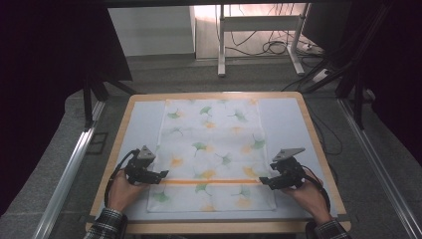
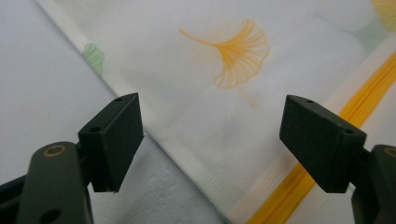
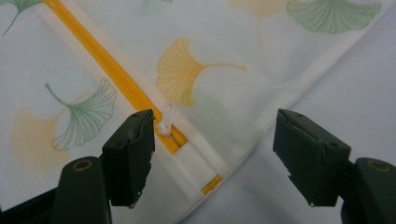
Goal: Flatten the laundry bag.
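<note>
High view: zipper bag (image 1: 211,154) is lying flat on the table (image 1: 283,117), zipper looking closed across its near part; left tongs (image 1: 161,175) and right tongs (image 1: 263,181) are sitting at its left and right edges. Left gripper view: tongs are gaping over the bag's edge, gripping nothing. Right gripper view: tongs are open, straddling the zipper pull (image 3: 166,119); work seems nearly finished.

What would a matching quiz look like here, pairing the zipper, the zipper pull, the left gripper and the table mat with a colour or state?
Things:
1. zipper
2. zipper pull
3. left gripper
4. table mat

Descriptions:
A. pale grey-blue
B. orange
C. white
D. black, jaws open

Pairs: 1-B, 2-C, 3-D, 4-A
</note>
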`<move>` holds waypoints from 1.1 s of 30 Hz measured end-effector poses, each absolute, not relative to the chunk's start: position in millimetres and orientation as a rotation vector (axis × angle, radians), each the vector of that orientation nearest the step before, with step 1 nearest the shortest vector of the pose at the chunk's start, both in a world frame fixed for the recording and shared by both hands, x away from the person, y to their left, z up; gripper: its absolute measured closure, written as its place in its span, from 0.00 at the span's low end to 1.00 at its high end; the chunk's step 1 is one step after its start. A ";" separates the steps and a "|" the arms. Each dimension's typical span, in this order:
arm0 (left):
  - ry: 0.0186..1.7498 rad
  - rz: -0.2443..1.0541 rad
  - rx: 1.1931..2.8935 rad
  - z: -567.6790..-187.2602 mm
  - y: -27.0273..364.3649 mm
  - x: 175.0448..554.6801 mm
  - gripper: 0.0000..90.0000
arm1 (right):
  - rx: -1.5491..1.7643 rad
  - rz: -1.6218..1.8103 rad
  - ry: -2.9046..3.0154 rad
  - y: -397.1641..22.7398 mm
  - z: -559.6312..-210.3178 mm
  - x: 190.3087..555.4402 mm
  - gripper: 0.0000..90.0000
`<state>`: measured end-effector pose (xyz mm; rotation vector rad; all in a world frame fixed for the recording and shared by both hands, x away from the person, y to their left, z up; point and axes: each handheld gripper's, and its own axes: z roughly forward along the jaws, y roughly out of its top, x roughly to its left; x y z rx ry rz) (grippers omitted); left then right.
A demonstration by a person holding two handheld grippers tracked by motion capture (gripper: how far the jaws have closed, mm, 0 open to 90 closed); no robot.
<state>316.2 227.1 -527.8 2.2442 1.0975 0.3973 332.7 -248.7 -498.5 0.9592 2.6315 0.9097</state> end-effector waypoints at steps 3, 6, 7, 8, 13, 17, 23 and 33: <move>1.174 0.383 2.250 -530.7 231.6 319.0 0.30 | 0.956 0.880 2.652 -249.3 -500.9 330.0 0.44; 1.206 0.319 2.237 -533.5 235.8 321.6 0.43 | 0.951 0.775 2.674 -245.3 -508.7 327.4 0.53; 1.205 0.319 2.244 -532.8 235.6 321.4 0.46 | 0.941 0.762 2.665 -243.8 -508.0 326.1 0.58; 1.198 0.314 2.244 -532.3 234.8 321.0 0.51 | 0.944 0.755 2.675 -242.8 -506.8 325.9 0.67; 1.172 0.294 2.276 -529.0 229.2 316.6 0.77 | 0.945 0.720 2.686 -235.2 -504.1 318.1 0.87; 1.156 0.291 2.311 -526.6 225.6 309.2 0.86 | 0.940 0.726 2.709 -236.0 -500.8 308.3 0.87; 1.158 0.257 2.269 -524.9 229.8 299.5 0.66 | 0.940 0.754 2.734 -247.0 -503.1 295.9 0.65; 1.055 0.231 2.196 -520.8 216.9 296.1 0.27 | 0.768 0.925 2.680 -252.5 -497.1 295.1 0.36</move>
